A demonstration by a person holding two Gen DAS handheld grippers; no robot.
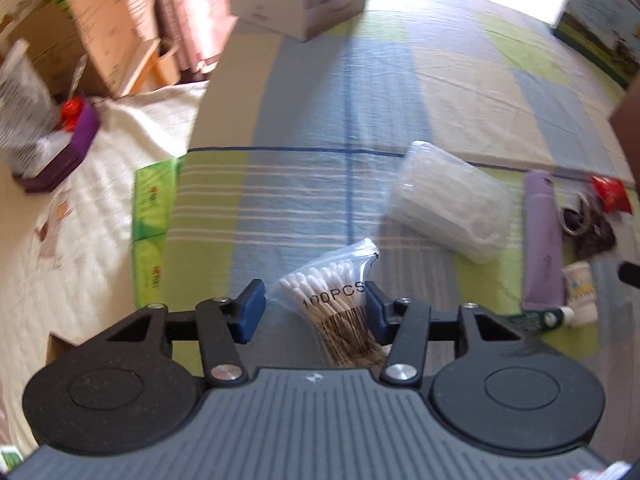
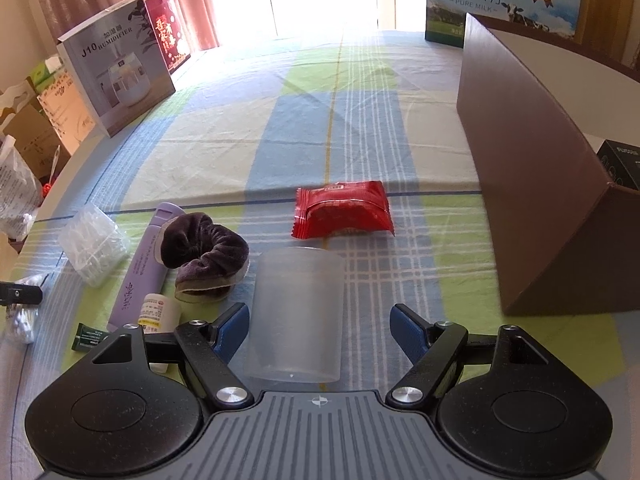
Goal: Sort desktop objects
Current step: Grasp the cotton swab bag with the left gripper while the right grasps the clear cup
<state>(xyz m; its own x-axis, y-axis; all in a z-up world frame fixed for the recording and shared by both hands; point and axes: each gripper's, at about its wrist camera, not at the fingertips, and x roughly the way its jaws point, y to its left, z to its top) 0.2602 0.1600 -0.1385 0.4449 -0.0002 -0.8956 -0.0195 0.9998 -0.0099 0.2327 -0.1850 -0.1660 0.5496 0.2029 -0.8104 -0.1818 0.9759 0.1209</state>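
While the left tool (image 1: pixel 315 309) hung low over the checked cloth of the bench (image 1: pixel 304 128), its blue pads (image 1: pixel 251 309) stood apart on either side of a clear bag of cotton swabs (image 1: pixel 339 307); the right-hand pad looked to touch the bag, the left-hand one did not, so nothing was clamped. The bag, marked 100PCS, lay near the bench's near edge, pointing away from the tool.

The right tool (image 2: pixel 320 330) sat level and close to the cloth too, jaws spread wide around one frosted plastic cup (image 2: pixel 295 314) that lay on its side with its mouth toward the camera. The left pad was just beside the cup wall; the right pad stood clear of it.

Beyond the cup lay one red snack packet (image 2: pixel 342 214), flat on the cloth toward the middle of the bench. To the left of the cup there was one dark velvet scrunchie (image 2: pixel 208 252) resting partly on one lilac tube (image 2: pixel 146 268), with one small white bottle (image 2: pixel 157 312) and one small green sachet (image 2: pixel 86 336) at the tube's near end. Further left sat one clear box of white picks (image 2: pixel 94 244), tilted.

One brown cardboard box (image 2: pixel 532 184) stood open at the right edge of the bench, a black item just visible inside it. At the far left corner one humidifier carton (image 2: pixel 116 64) stood upright, with one red carton (image 2: pixel 170 28) behind it, and one milk carton (image 2: pixel 500 0) rose at the far right corner.
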